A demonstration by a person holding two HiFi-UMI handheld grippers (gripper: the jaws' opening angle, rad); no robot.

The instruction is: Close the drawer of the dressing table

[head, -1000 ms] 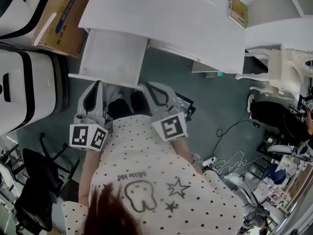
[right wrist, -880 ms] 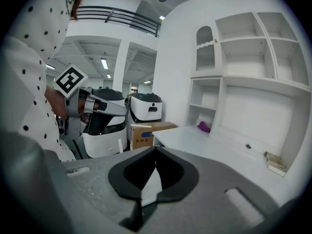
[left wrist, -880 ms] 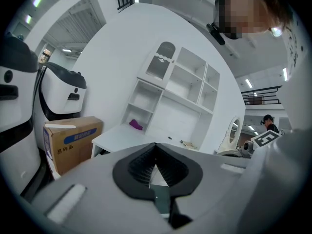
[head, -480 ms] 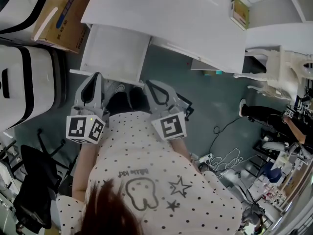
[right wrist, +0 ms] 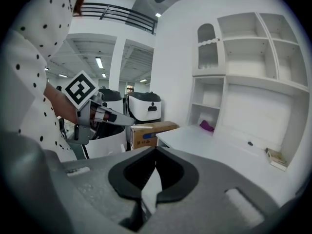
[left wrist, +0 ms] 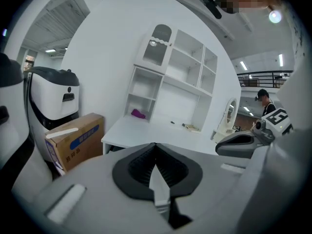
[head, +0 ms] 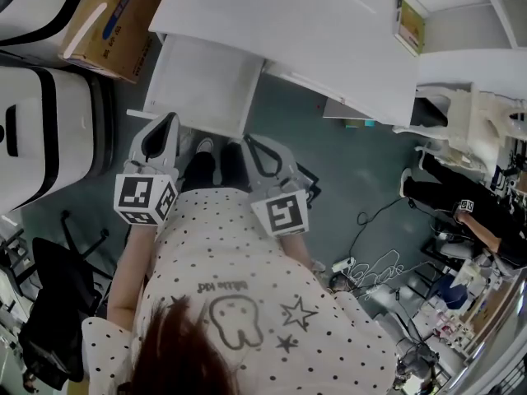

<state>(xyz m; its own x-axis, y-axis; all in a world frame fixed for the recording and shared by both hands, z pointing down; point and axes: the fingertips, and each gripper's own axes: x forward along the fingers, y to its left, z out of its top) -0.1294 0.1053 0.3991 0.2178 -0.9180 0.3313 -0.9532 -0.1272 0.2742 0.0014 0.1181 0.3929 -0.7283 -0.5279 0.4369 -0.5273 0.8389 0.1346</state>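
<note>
Just ahead of the left gripper (head: 167,126), the drawer (head: 206,85) stands pulled well out from under the dressing table (head: 313,31), and its white inside looks bare in the head view. Its front edge runs across close to that gripper's tip. The right gripper (head: 249,145) sits just off the drawer's nearer right corner. Both grippers have their jaws pressed together with nothing between them. The step in hand looks like the approach to the push, with the drawer not yet moved in. The next move probably calls for setting one or both closed tips flat against the front panel and driving straight toward the table, so the drawer does not skew on its runners. Whether the left tip already touches the front cannot be told from above. Neither gripper view shows the drawer, since each gripper's own grey body hides it and only the tabletop shows beyond. A cardboard box (head: 115,15) lies beyond the left gripper, beside the table, cut off at the picture's edge.
</note>
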